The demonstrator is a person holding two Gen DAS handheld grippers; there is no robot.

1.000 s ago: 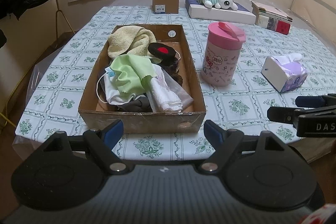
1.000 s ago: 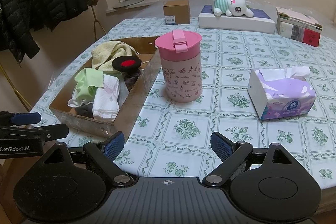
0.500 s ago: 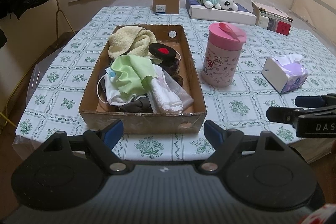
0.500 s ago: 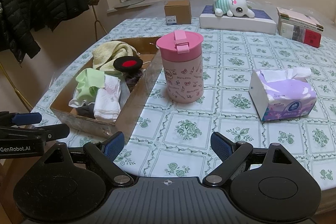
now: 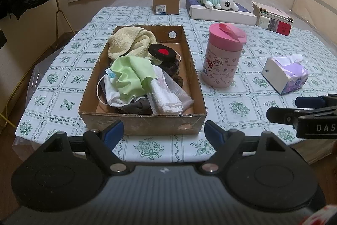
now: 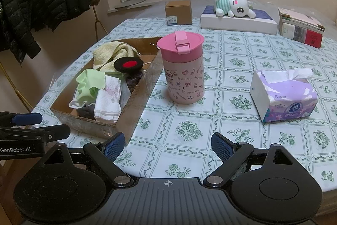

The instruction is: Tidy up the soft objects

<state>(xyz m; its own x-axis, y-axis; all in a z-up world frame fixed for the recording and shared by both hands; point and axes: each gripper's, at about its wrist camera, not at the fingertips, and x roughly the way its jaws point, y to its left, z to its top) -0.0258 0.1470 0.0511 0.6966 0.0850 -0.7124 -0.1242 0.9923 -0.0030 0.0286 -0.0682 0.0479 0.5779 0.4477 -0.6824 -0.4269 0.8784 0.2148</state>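
Your left gripper (image 5: 163, 133) is spread and empty; the box (image 5: 143, 119) of cloths (image 5: 130, 75) lies dead ahead, centre frame, long axis running away from you. Right gripper (image 6: 167, 144), also spread and empty, sees it left of centre. Left is nearer.

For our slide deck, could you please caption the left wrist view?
Open left claw faces a cardboard box of cloths beside a pink cup.

"Hello Kitty" on the pink cup (image 6: 182, 81); "GenRobot.AI" on the left gripper (image 6: 29, 134); "DAS" on the right gripper (image 5: 303, 111)
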